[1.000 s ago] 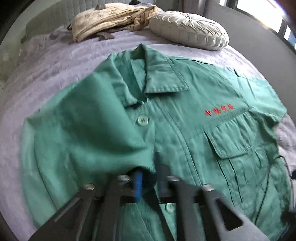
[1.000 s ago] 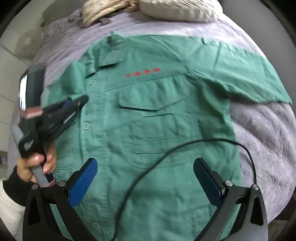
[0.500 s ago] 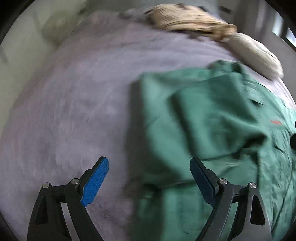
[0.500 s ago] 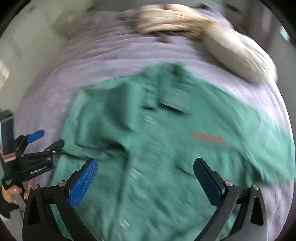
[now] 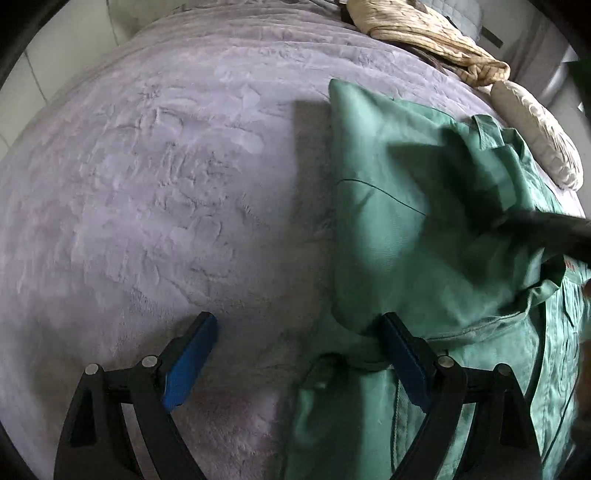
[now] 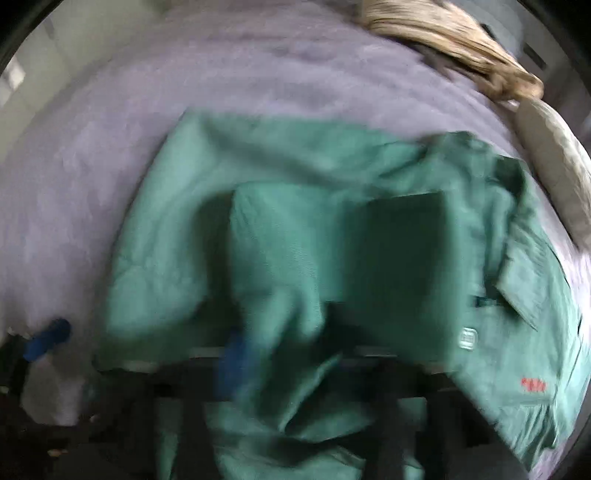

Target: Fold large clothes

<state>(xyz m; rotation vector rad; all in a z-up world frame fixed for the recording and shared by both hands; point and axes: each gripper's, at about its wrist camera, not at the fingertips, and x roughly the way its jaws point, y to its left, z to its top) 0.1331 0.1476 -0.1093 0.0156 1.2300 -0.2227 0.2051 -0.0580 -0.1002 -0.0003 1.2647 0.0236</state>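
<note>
The green shirt (image 5: 424, 221) is lying on the purple bedspread (image 5: 166, 184) (partly folded). The left gripper (image 5: 295, 365) is being held spread; the right gripper (image 6: 295, 369) is blurred, its state untellable.

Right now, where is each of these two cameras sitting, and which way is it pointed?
Left wrist view: sits on the left gripper, looking along its open blue-padded fingers across the purple bedspread at the green shirt's edge.
Right wrist view: sits on the right gripper, close over the bunched, blurred shirt; cloth covers the fingers, so their state is unclear. The other gripper's blue tip shows at lower left.
Both share the shirt, bedspread, beige bundle and white pillow.
</note>
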